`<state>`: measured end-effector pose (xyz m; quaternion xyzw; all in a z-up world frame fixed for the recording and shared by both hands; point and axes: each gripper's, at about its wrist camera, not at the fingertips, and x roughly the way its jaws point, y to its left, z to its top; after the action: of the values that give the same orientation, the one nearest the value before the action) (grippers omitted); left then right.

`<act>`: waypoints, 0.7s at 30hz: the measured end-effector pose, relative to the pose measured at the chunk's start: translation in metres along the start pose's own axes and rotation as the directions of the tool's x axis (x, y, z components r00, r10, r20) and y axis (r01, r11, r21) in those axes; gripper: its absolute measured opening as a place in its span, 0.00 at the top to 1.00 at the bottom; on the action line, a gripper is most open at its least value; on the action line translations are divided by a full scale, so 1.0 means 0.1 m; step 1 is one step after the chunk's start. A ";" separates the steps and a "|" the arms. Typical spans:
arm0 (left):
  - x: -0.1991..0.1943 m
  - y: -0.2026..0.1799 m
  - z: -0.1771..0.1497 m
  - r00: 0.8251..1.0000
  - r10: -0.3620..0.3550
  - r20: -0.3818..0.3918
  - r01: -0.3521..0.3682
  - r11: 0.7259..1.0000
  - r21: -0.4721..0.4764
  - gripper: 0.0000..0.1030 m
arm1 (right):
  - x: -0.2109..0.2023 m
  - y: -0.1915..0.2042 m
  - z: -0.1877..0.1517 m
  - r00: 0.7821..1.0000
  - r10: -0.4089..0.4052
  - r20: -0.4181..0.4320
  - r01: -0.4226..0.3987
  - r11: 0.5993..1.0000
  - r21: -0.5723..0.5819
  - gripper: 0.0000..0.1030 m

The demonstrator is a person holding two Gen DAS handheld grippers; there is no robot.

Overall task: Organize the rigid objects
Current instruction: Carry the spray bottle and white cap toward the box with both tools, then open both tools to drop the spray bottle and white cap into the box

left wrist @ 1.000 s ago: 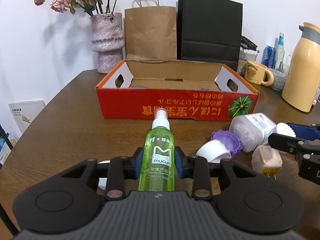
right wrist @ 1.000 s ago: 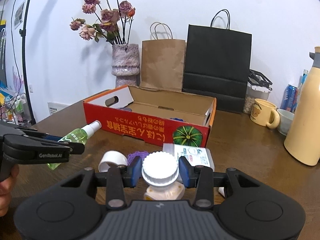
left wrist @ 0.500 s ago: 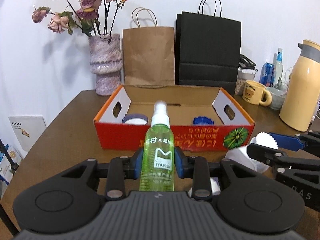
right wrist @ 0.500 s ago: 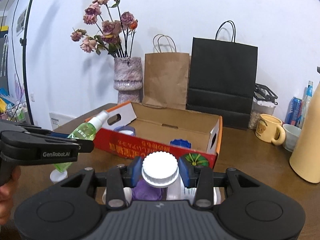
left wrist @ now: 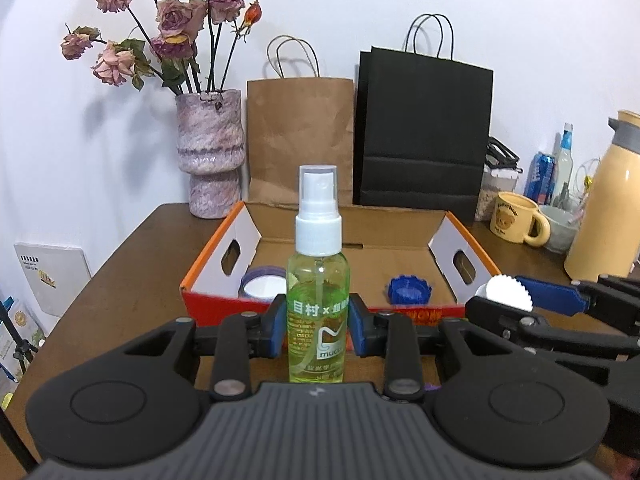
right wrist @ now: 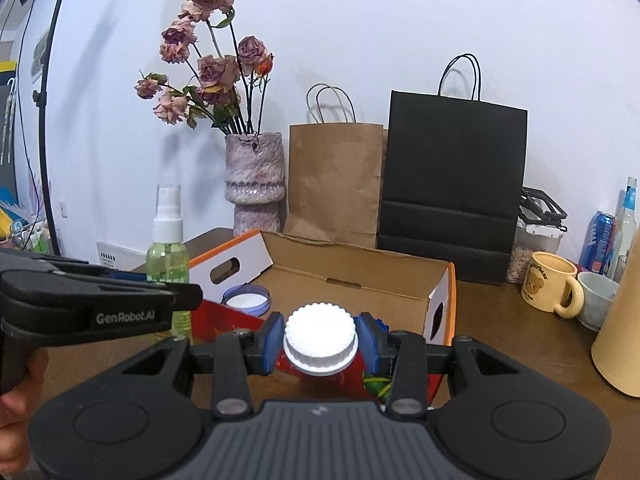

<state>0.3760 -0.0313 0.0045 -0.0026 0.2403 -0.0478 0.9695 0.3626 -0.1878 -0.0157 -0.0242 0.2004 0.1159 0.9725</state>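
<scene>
**Above the box's near wall, both grippers loaded**

Over the table, the left gripper (left wrist: 318,330) pinches a green spray bottle (left wrist: 318,304) upright, nozzle skyward. Right of it, the right gripper (right wrist: 320,344) clamps a white ribbed cap (right wrist: 320,338) before the cardboard box (left wrist: 464,236), whose middle floor lies bare.

plain white wall (left wrist: 400,0) behind a brown wooden table (left wrist: 132,264), evenly lit, soft shadows.
</scene>
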 end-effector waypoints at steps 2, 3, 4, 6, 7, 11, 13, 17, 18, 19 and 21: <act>0.03 0.01 0.06 1.000 0.002 0.008 -0.002 1.000 -0.010 0.69 | 0.05 0.00 0.03 1.000 0.001 0.003 -0.001 1.000 0.002 0.62; 0.05 0.01 0.08 1.000 0.002 0.013 -0.002 1.000 -0.013 0.69 | 0.08 0.00 0.05 1.000 0.002 0.005 -0.002 1.000 0.003 0.62; 0.06 0.01 0.11 1.000 0.003 0.017 -0.003 1.000 -0.016 0.69 | 0.10 0.00 0.06 1.000 0.002 0.006 -0.002 1.000 0.004 0.62; 0.10 0.01 0.16 1.000 0.005 0.025 -0.005 1.000 -0.021 0.69 | 0.15 -0.01 0.09 1.000 0.002 0.009 -0.002 1.000 0.004 0.62; 0.13 0.01 0.18 1.000 0.008 0.027 -0.007 1.000 -0.024 0.69 | 0.18 -0.01 0.10 1.000 0.001 0.010 -0.002 1.000 0.005 0.62; 0.25 0.01 0.27 0.999 0.010 0.032 -0.008 0.999 -0.040 0.69 | 0.31 -0.06 0.15 1.000 0.000 0.011 0.000 1.000 0.014 0.62; 0.30 0.00 0.31 0.999 0.012 0.039 -0.010 0.999 -0.044 0.69 | 0.37 -0.08 0.17 1.000 0.000 0.012 0.000 1.000 0.019 0.62; 0.42 -0.01 0.39 0.999 0.007 0.045 -0.005 0.999 -0.052 0.69 | 0.50 -0.12 0.23 1.000 -0.003 0.017 0.003 1.000 0.028 0.62; 0.46 -0.01 0.40 0.999 0.007 0.045 -0.004 0.999 -0.054 0.69 | 0.53 -0.14 0.24 1.000 -0.005 0.020 0.004 0.999 0.033 0.62; 0.49 -0.02 0.42 0.999 0.007 0.047 -0.004 0.998 -0.056 0.69 | 0.56 -0.16 0.25 1.000 -0.006 0.023 0.005 0.999 0.038 0.62; 0.56 -0.03 0.46 0.999 0.008 0.051 -0.005 0.998 -0.061 0.69 | 0.62 -0.20 0.26 1.000 -0.008 0.025 0.007 0.999 0.045 0.62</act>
<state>0.4465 -0.0399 0.0189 -0.0325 0.2170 -0.0374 0.9749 0.4325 -0.1912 -0.0160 -0.0015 0.1908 0.1081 0.9757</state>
